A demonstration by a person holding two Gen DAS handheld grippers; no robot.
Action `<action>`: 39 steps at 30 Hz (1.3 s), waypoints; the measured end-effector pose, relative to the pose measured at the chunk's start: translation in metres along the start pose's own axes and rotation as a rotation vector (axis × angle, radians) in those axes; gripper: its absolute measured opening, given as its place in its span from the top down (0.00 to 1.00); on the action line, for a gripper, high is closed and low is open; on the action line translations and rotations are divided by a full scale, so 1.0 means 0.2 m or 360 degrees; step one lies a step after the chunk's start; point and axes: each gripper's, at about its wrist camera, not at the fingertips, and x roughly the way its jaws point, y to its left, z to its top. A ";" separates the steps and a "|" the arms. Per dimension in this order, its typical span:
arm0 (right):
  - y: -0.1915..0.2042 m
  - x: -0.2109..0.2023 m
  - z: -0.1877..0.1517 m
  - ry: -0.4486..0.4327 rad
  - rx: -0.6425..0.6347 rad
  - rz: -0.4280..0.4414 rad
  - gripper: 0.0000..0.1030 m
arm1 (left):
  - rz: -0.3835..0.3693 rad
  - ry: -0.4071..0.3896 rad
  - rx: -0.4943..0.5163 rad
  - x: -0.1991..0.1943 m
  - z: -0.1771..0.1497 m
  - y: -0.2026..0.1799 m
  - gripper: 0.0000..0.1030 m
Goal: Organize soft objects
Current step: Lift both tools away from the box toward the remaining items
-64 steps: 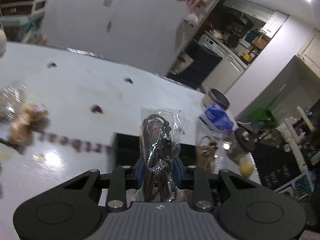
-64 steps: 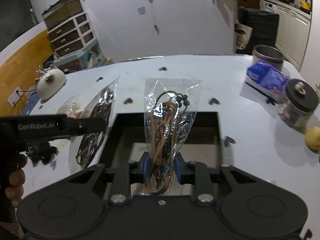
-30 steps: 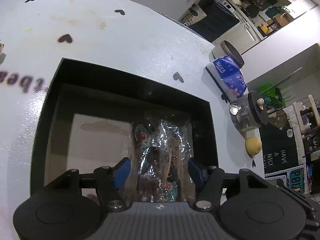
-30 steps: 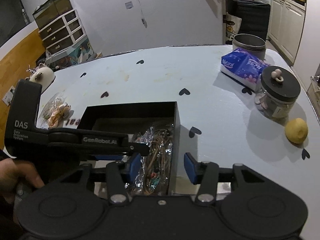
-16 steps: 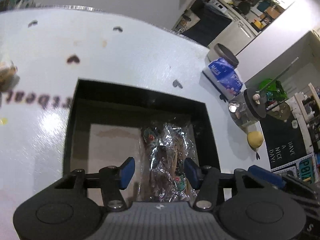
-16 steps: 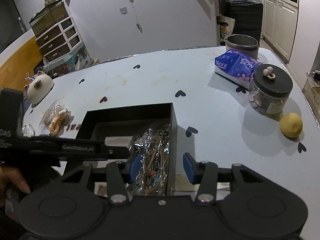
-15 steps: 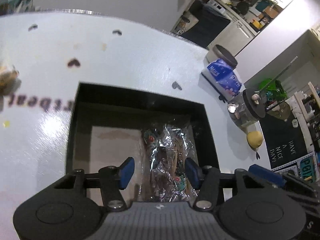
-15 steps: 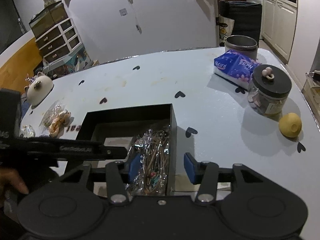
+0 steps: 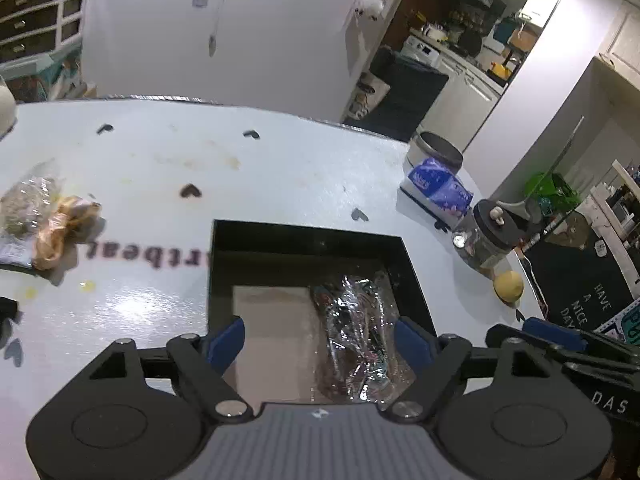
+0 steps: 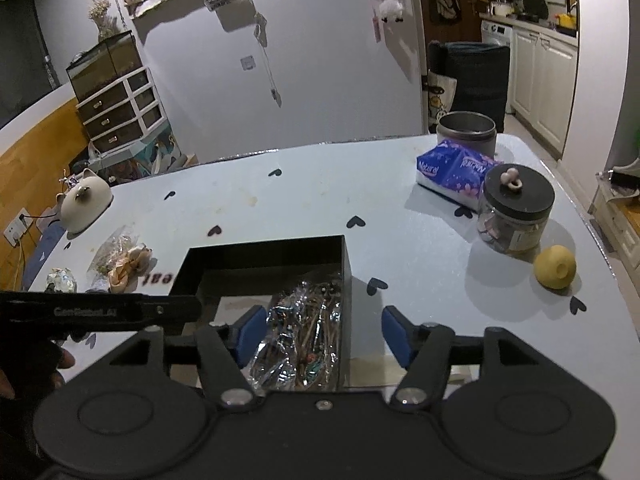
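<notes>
A black open box (image 9: 304, 236) (image 10: 264, 256) sits on the white table. Clear plastic bags of brown cords (image 9: 356, 332) (image 10: 308, 328) lie inside it, against its right wall. My left gripper (image 9: 320, 338) is open and empty, held above the box's near edge. My right gripper (image 10: 320, 334) is open and empty, above the box's near right corner. More bagged soft items (image 9: 44, 220) (image 10: 118, 264) lie on the table left of the box.
A tissue pack (image 10: 456, 174), a metal tin (image 10: 466, 132), a black-lidded glass jar (image 10: 516, 212) and a yellow ball (image 10: 556, 268) stand at the right. A white cat-shaped pot (image 10: 86, 204) sits at the far left. A small foil-wrapped lump (image 10: 60, 282) lies nearby.
Both grippers let the bags go into the box, opened wider and pulled back and up. The bags now lie still in the box.
</notes>
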 end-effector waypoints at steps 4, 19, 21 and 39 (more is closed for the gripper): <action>0.02 -0.06 -0.02 -0.0069 -0.0013 -0.0020 0.33 | 0.0028 -0.0084 -0.0007 -0.08 -0.02 0.03 0.13; 0.10 -0.18 -0.07 -0.0229 -0.0069 -0.0116 0.11 | 0.0106 -0.0310 0.0107 -0.30 -0.11 0.13 0.00; 0.12 -0.19 -0.07 -0.0260 -0.0087 -0.0148 0.06 | 0.0095 -0.0323 0.0119 -0.31 -0.12 0.15 0.00; 0.39 -0.16 -0.10 -0.0389 -0.0056 -0.0232 0.00 | 0.0169 -0.0367 0.0156 -0.44 -0.07 0.47 0.00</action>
